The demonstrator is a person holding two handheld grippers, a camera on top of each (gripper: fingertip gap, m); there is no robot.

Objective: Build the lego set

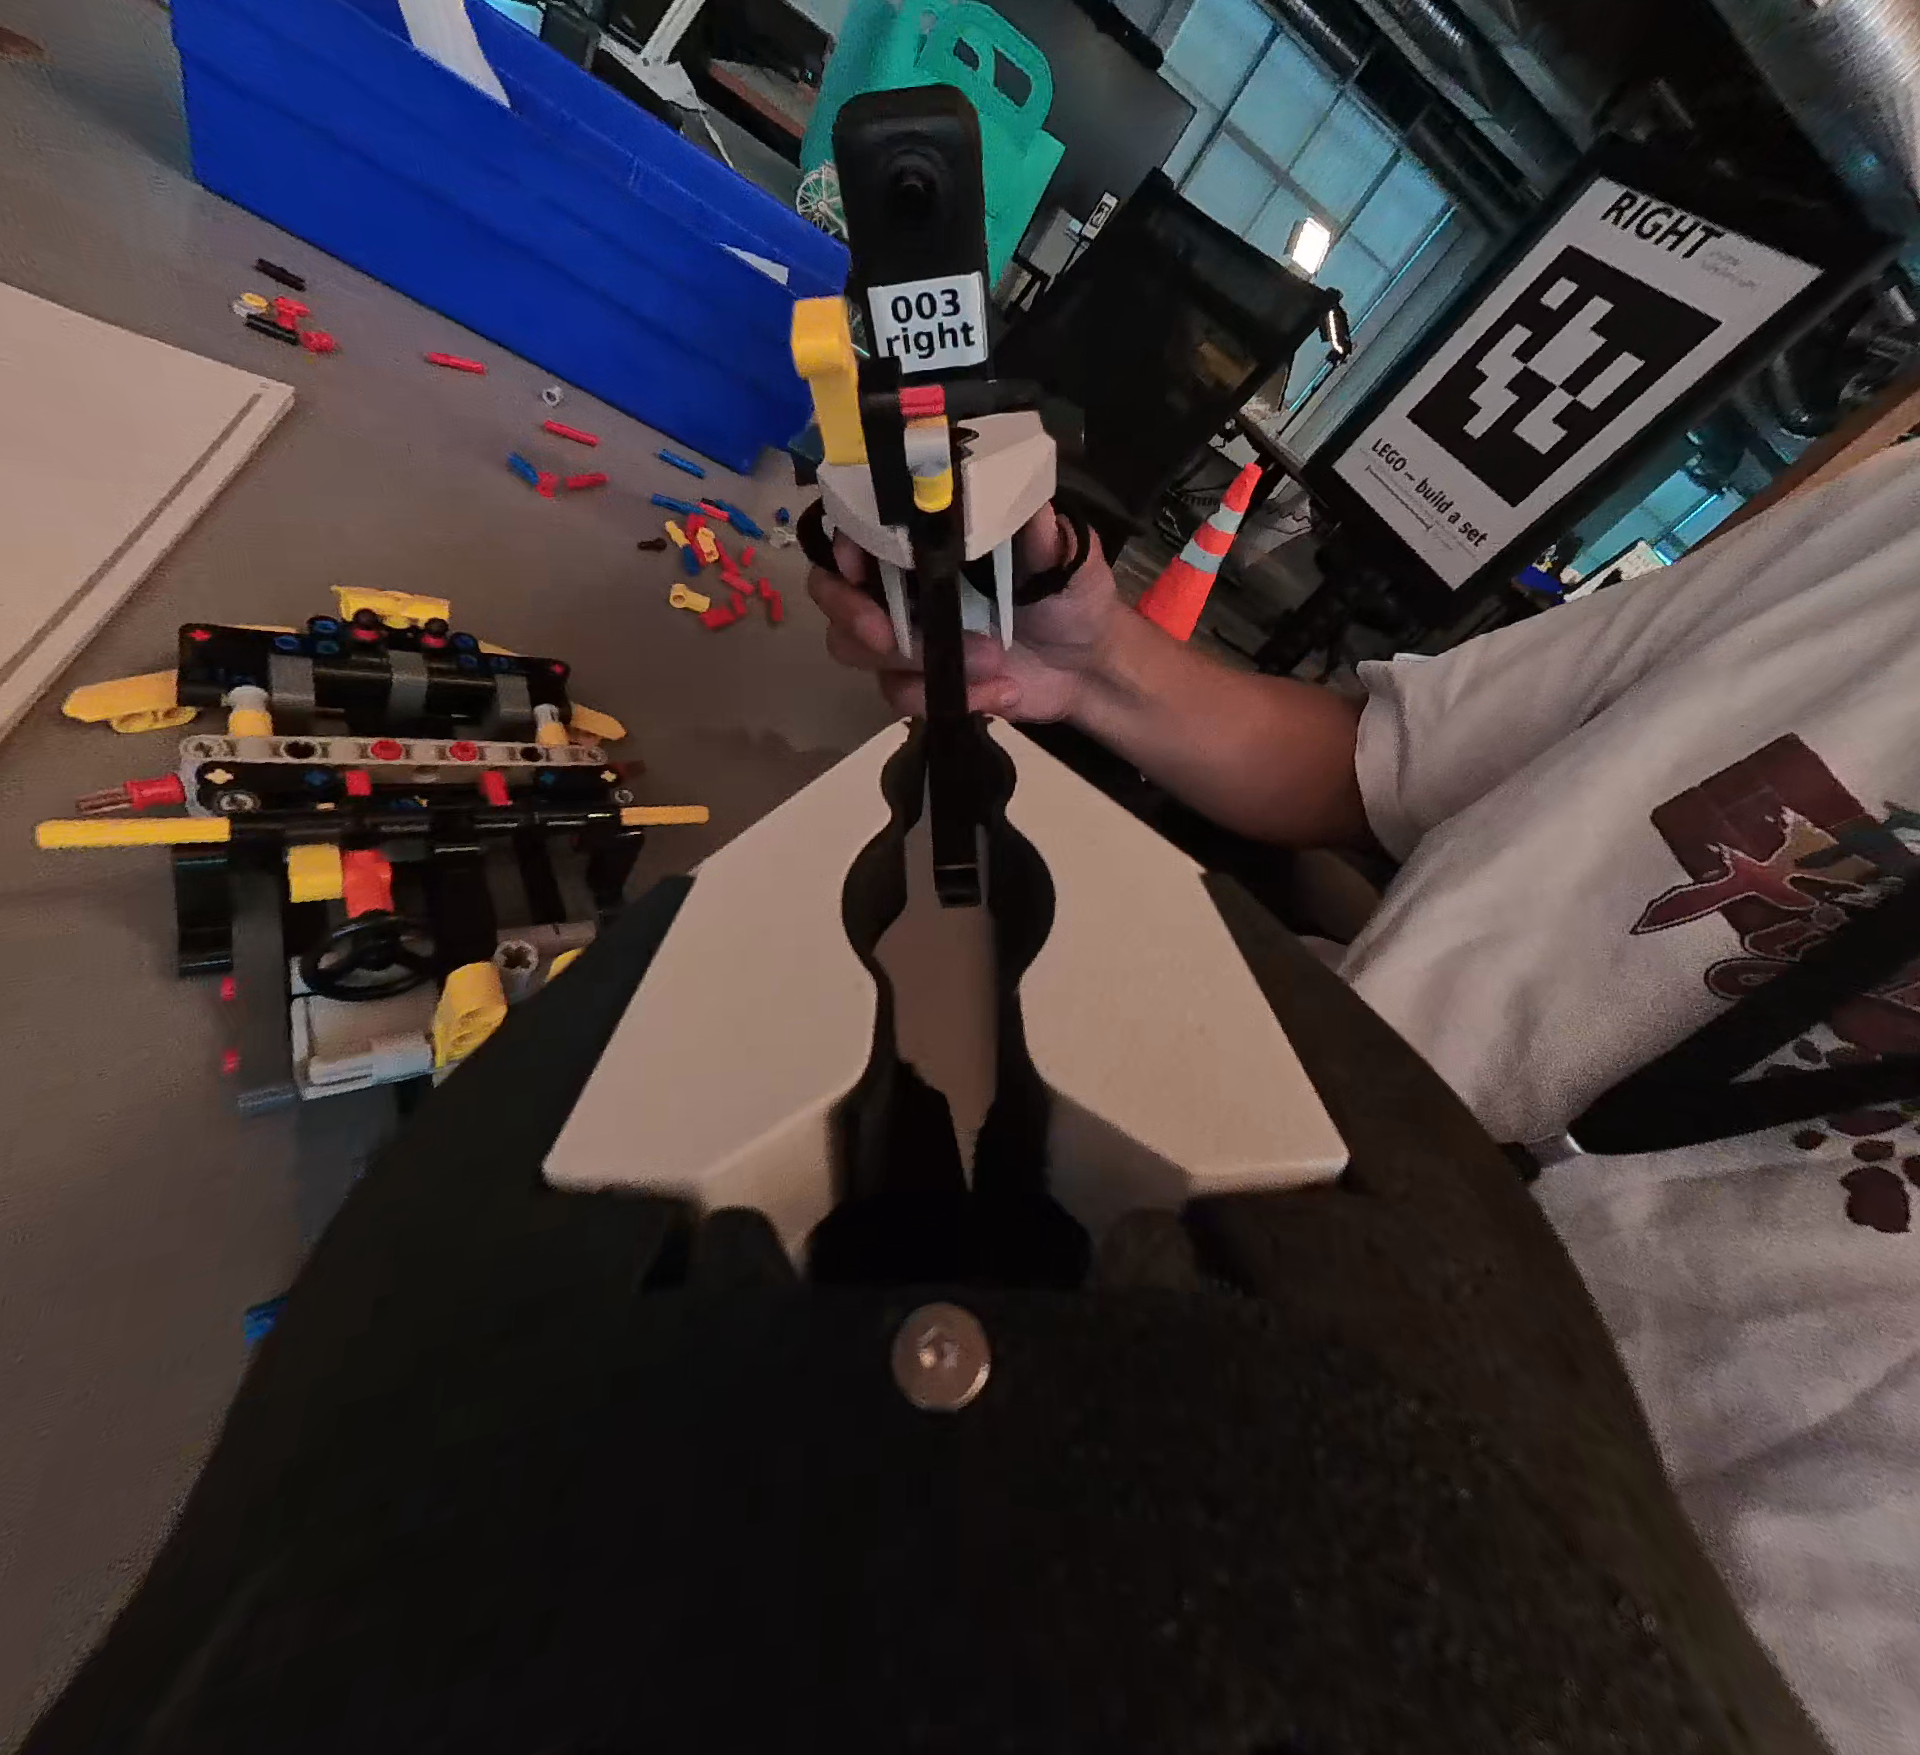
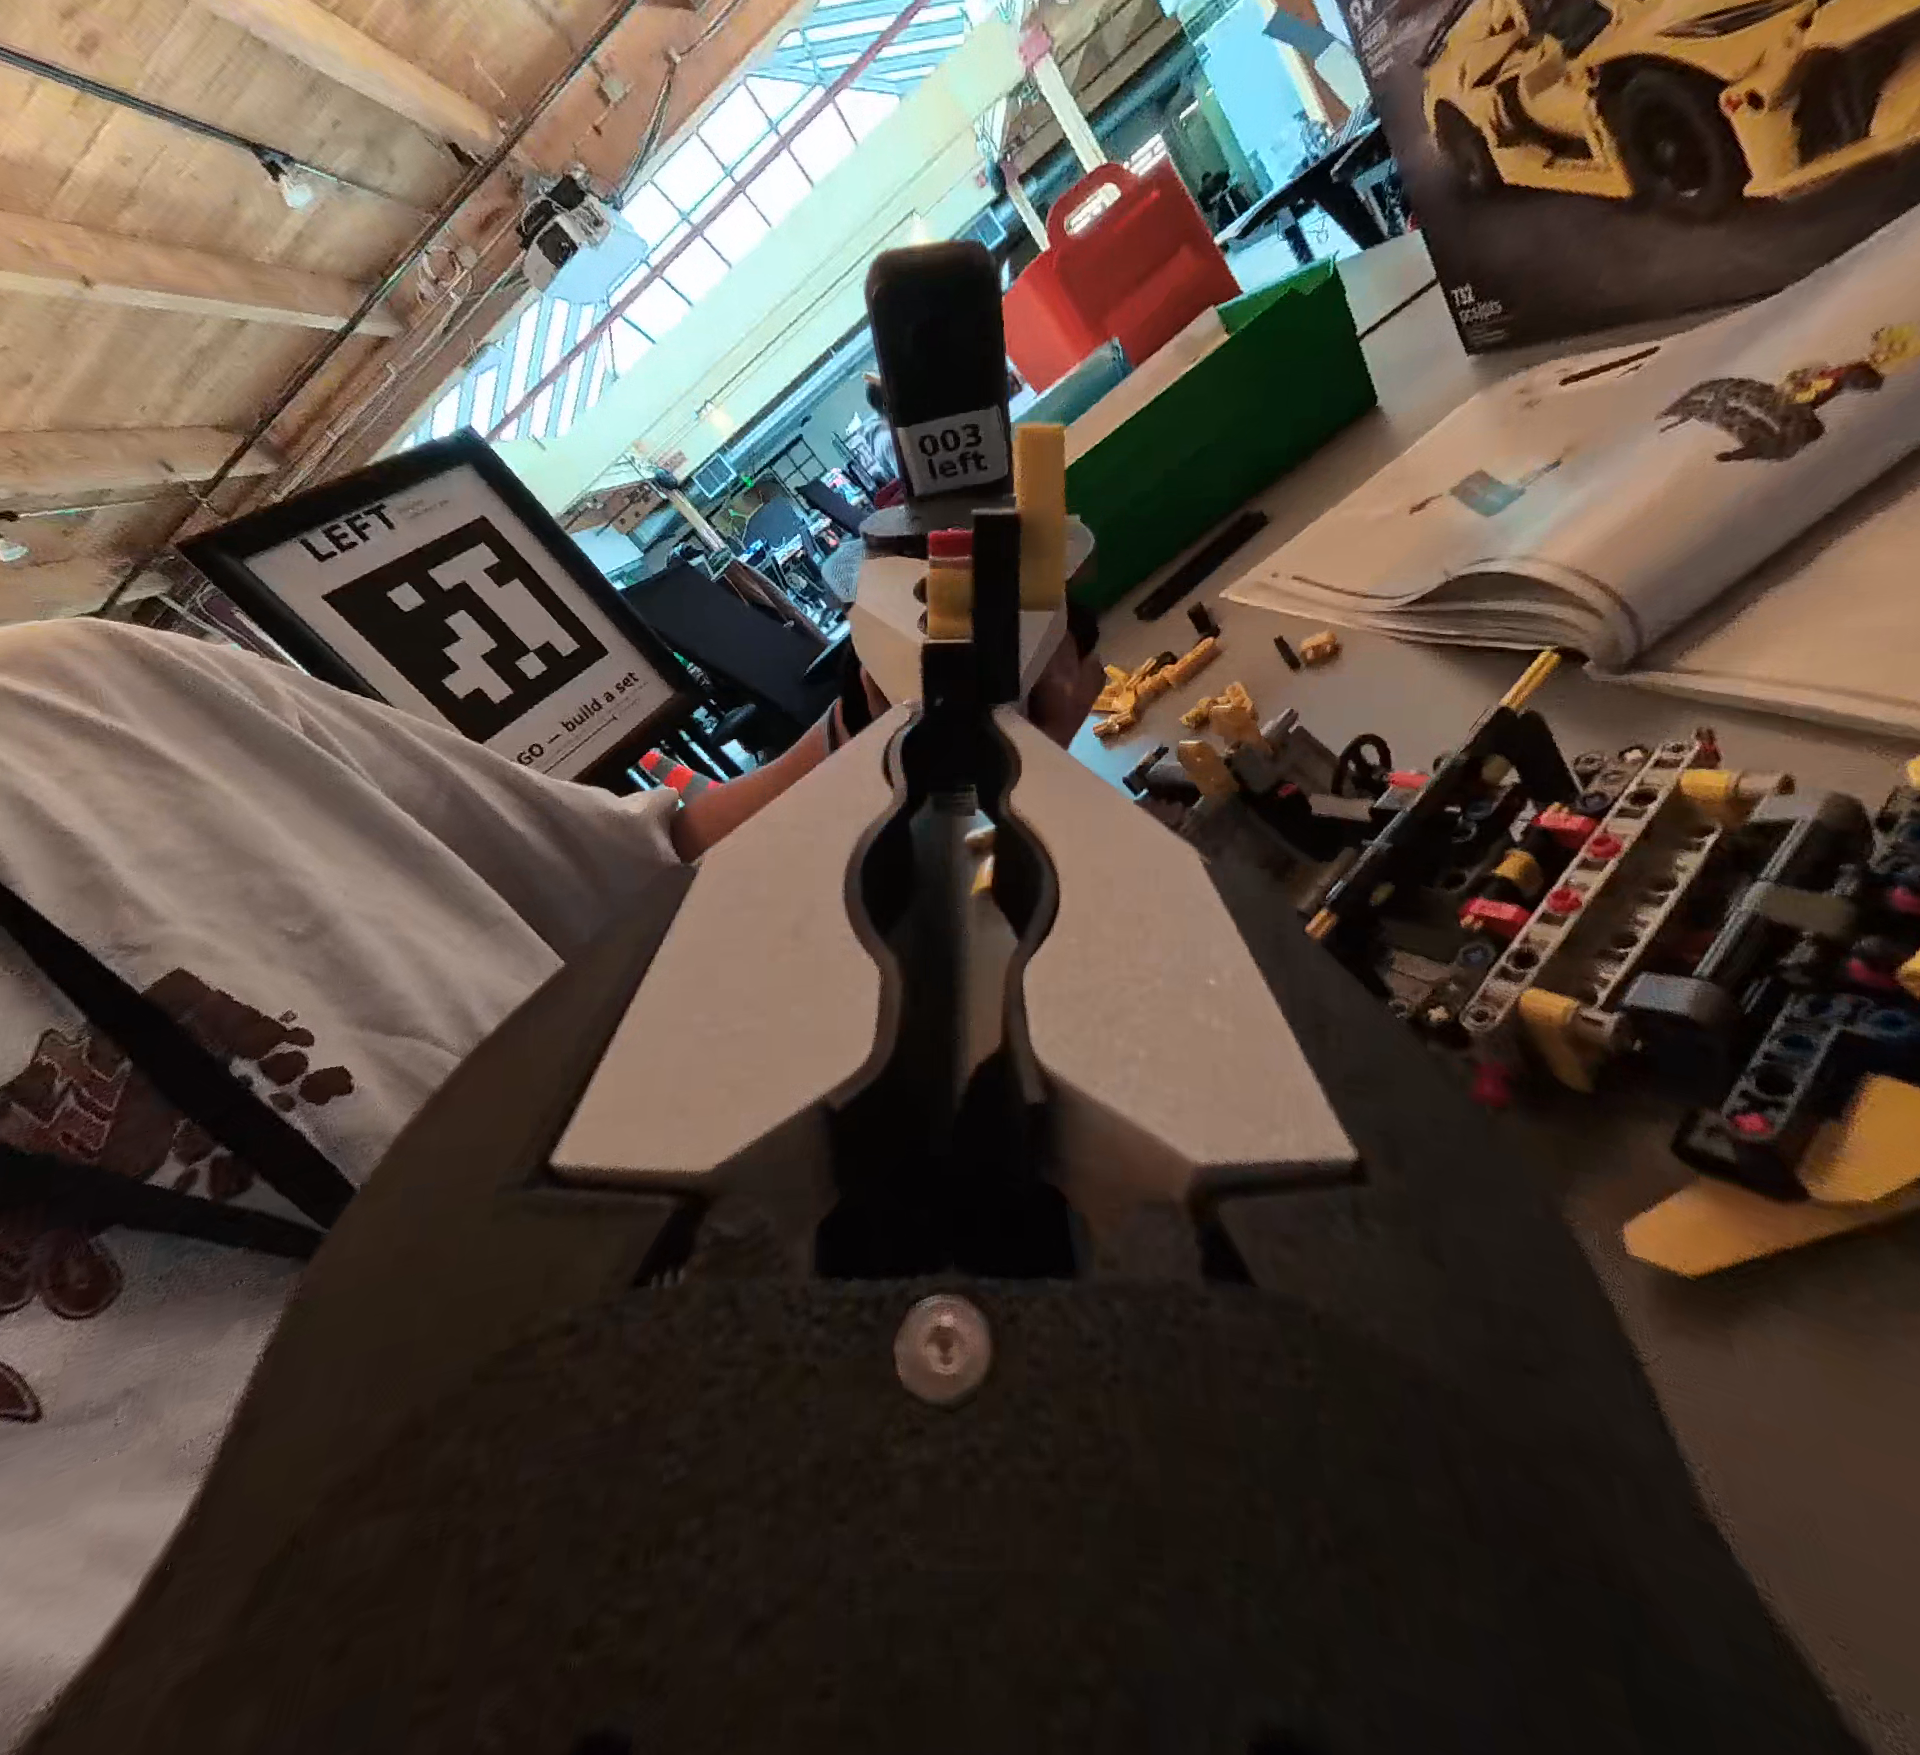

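Both grippers face each other in the air and hold one small Lego sub-assembly between them. It is a long black beam with a yellow piece, a red pin and a small yellow connector on it. My left gripper is shut on the near end of the beam. My right gripper holds the far end. In the right wrist view my right gripper is shut on the black beam, and the left gripper grips it from the far side. The partly built black, grey and yellow car chassis lies on the table.
Loose red, blue and yellow pins are scattered near a blue bin. A white board lies at left. The chassis, more yellow parts, an open instruction booklet, a green bin and the set's box lie at right.
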